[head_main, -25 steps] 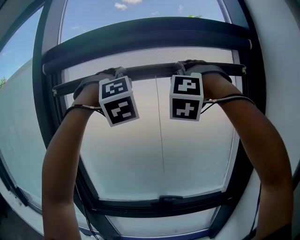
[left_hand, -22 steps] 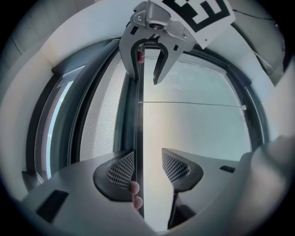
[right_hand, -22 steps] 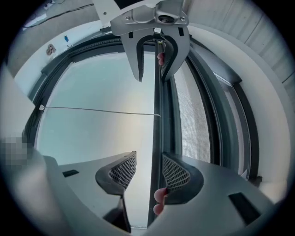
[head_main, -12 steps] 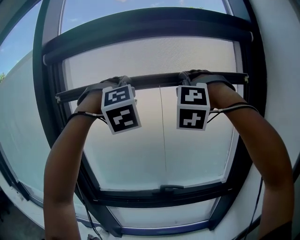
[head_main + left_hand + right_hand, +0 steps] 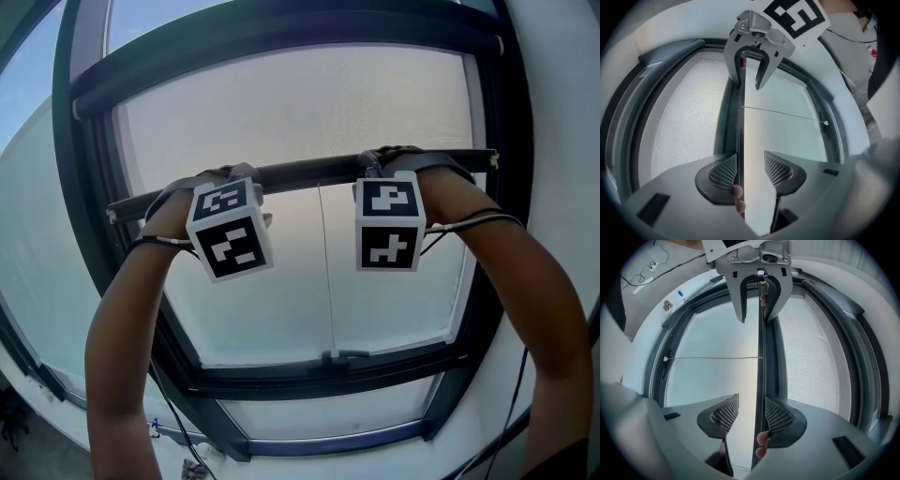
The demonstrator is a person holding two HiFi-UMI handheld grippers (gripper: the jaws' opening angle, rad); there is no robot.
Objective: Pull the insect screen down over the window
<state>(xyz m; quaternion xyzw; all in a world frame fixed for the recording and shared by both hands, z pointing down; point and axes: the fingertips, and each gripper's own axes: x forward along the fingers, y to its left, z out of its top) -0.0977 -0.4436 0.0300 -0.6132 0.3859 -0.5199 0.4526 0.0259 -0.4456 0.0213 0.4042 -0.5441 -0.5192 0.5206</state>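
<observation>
The insect screen's dark pull bar point(image 5: 309, 172) runs across the window, with grey mesh point(image 5: 300, 103) stretched above it up to the roller housing point(image 5: 281, 42). My left gripper point(image 5: 230, 187) and right gripper point(image 5: 389, 164) both hook over the bar, one on each side of its middle. In the left gripper view the bar point(image 5: 739, 140) lies against one pad of my left gripper point(image 5: 751, 171), with a gap to the other; these jaws have just been closing a little. In the right gripper view, my right gripper point(image 5: 752, 414) is likewise open around the bar point(image 5: 760, 380). A person's fingertips rest behind the bar.
A thin pull cord point(image 5: 325, 272) hangs from the bar's middle down the glass. The dark window frame point(image 5: 281, 384) with its handle point(image 5: 342, 357) lies below. White wall point(image 5: 553, 141) borders the window on the right.
Both grippers have come down with the pull bar between their jaws. More mesh now shows above the bar, and the gap to the lower frame has shrunk.
</observation>
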